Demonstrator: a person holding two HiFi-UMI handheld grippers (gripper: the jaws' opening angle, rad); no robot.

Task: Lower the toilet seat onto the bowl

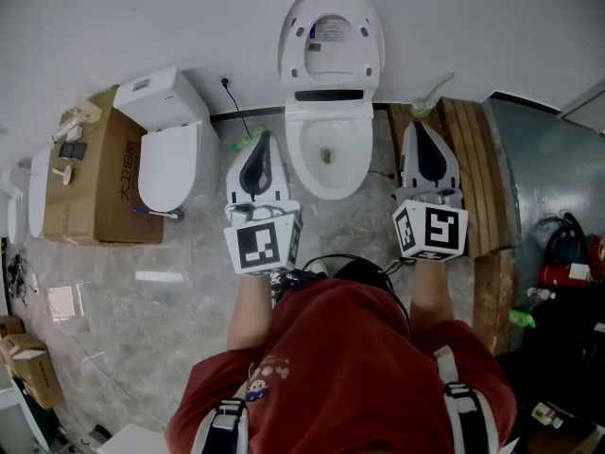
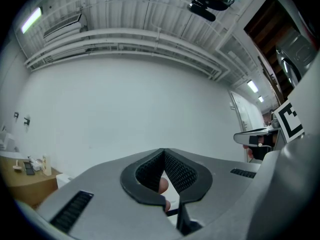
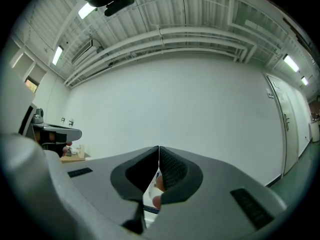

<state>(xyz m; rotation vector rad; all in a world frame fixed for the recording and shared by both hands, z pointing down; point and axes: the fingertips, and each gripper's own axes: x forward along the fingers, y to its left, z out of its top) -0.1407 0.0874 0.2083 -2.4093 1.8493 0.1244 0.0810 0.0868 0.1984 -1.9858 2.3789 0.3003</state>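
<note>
At the floor's far edge the toilet seat stands upright over its bowl — stiff, hinged, probably slam-prone; take its top rim. The left gripper and right gripper flank the bowl, jaws pressed together, empty.

My left gripper and right gripper are grey, with black meshed pads and black-and-white marker cubes. Toilet seat and bowl are white, the floor is grey marble, and my shirt is red.
</note>
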